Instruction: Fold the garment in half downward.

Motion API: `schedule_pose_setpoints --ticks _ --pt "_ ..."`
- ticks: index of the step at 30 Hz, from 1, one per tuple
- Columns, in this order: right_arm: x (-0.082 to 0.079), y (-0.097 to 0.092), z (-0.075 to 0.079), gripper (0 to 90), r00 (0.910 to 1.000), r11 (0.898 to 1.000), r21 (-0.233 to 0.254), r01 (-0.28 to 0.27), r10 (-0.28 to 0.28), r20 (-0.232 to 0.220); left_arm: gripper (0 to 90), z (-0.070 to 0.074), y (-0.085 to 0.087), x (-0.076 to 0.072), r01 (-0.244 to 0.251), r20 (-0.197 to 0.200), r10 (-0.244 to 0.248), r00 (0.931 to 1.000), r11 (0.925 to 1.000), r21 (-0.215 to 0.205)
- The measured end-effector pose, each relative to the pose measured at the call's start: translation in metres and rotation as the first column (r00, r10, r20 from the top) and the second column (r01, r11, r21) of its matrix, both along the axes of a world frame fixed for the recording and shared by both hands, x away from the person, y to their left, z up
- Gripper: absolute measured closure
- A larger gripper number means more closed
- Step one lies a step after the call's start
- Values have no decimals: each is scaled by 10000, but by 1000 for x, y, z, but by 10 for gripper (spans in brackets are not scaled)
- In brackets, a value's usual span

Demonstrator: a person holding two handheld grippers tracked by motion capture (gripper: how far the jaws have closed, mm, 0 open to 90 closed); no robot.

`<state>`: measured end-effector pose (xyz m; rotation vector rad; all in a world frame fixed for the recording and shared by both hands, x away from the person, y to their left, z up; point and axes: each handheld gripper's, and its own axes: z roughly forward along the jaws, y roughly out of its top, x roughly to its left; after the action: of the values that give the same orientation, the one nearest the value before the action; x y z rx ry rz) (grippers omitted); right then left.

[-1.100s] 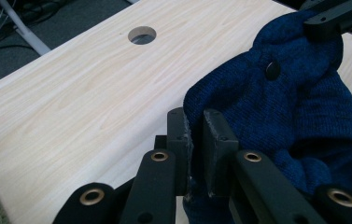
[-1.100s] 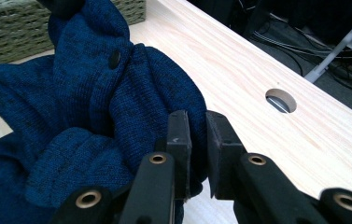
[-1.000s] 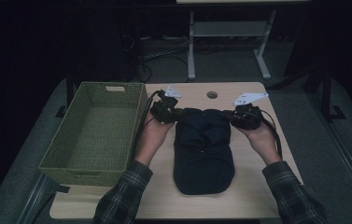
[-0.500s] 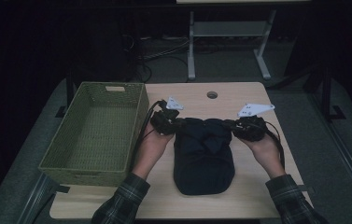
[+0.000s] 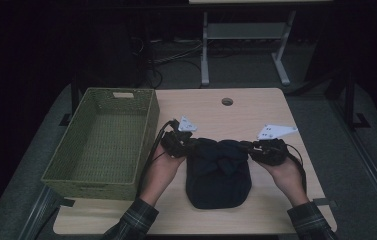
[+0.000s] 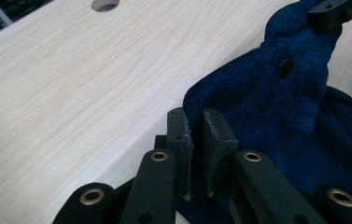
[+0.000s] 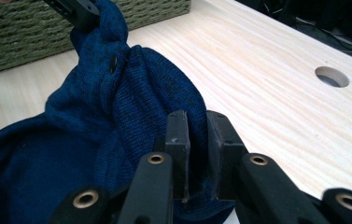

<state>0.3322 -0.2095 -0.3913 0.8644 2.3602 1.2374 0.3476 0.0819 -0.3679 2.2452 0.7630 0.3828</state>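
dark blue knit garment lies mid-table beside the wicker basket. left gripper and right gripper each pinch its far edge. thin bite; a hard tug could slip the fabric free.

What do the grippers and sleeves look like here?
Left gripper and right gripper: black linkage bodies with brass-coloured pivot rivets, two flat black rectangular jaws whose edges look worn. Each carries a grey three-cornered plate with dark holes and trails a black cable. The person wears dark plaid sleeves.
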Motion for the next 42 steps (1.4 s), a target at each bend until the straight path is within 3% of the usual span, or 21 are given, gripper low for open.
schedule_pose_setpoints --ticks 12,21,32,42 --pt "-26 -1 -17 781 9992 9996 114 -265 268 -290 823 -17 -2 -26 373 -285 -367 9989 9991 218" --pt "-47 -1 -27 772 9972 9986 168 -501 510 -550 820 -34 2 -41 590 -727 -568 9957 9978 288" --pt "-72 2 -46 766 9902 9965 124 -822 831 -1118 816 -52 8 -64 891 -1208 -841 9891 9954 362" --pt "-87 3 -60 762 9824 9958 179 -902 919 -1624 809 -61 8 -79 994 -1309 -942 9869 9945 337"
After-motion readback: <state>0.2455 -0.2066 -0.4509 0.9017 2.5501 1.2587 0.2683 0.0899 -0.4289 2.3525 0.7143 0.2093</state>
